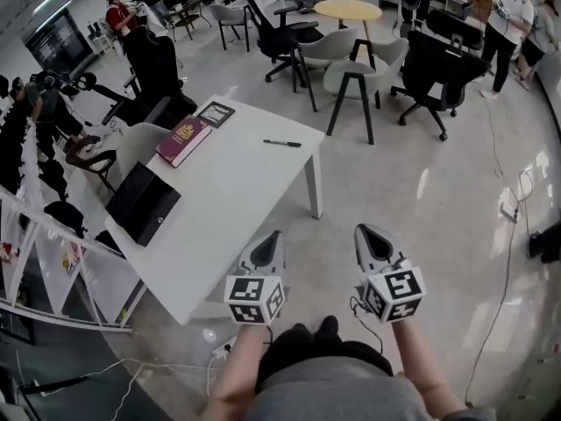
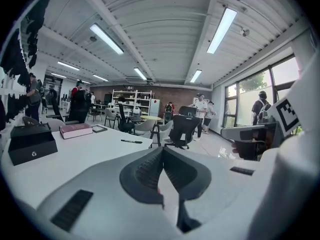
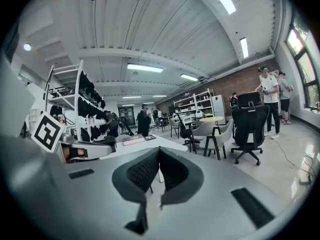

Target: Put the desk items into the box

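The desk items lie on the white surface (image 1: 237, 200) in the left half of the head view: a pen (image 1: 282, 143) lies alone toward the far right edge, a red book (image 1: 182, 139) rests near the far left corner, and a small dark card (image 1: 215, 113) sits just beyond the book at the corner itself. The black box (image 1: 140, 202) stands at the left edge of the surface, nearer the camera than the book and apart from it. The left hand-held gripper (image 1: 275, 234) hovers low in the frame, by the near right edge of the surface, well away from every item; in its own view the left hand-held gripper (image 2: 162, 149) is clenched, with nothing between the pads. The right hand-held gripper (image 1: 363, 230) hangs beside it over the pale floor (image 1: 421, 191), and in its own view the right hand-held gripper (image 3: 158, 150) is likewise clenched and empty. Office chairs (image 1: 280, 38) and a round table (image 1: 349, 9) stand beyond the surface at the top of the frame.
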